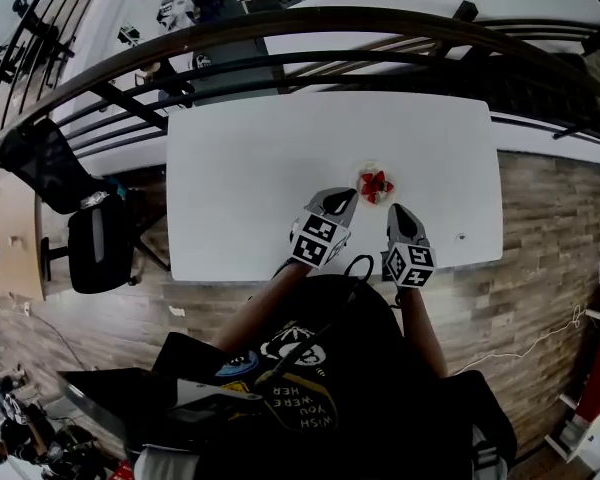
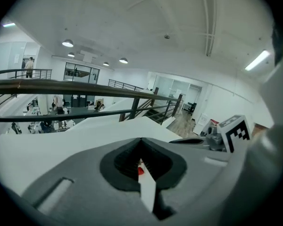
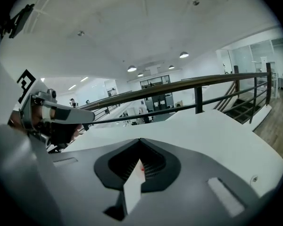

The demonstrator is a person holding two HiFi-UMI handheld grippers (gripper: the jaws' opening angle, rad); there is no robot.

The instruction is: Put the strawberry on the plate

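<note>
Nearest, the left tool (image 1: 346, 200) and right tool (image 1: 399, 211) are hovering with jaws together, gripping nothing. Just beyond, the strawberry (image 1: 376, 184) is lying on the plate (image 1: 361, 178) on the bench (image 1: 260, 168). In my judgement, any retreat should be steering clear of the rim.

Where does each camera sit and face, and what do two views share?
Head view: on the person's head, facing down at table, strawberry, left gripper, right gripper, arms.
Left gripper view: on the left gripper, facing across the table to a railing; shut jaws show.
Right gripper view: same from the right gripper.
Shared: each gripper view catches the other.
</note>
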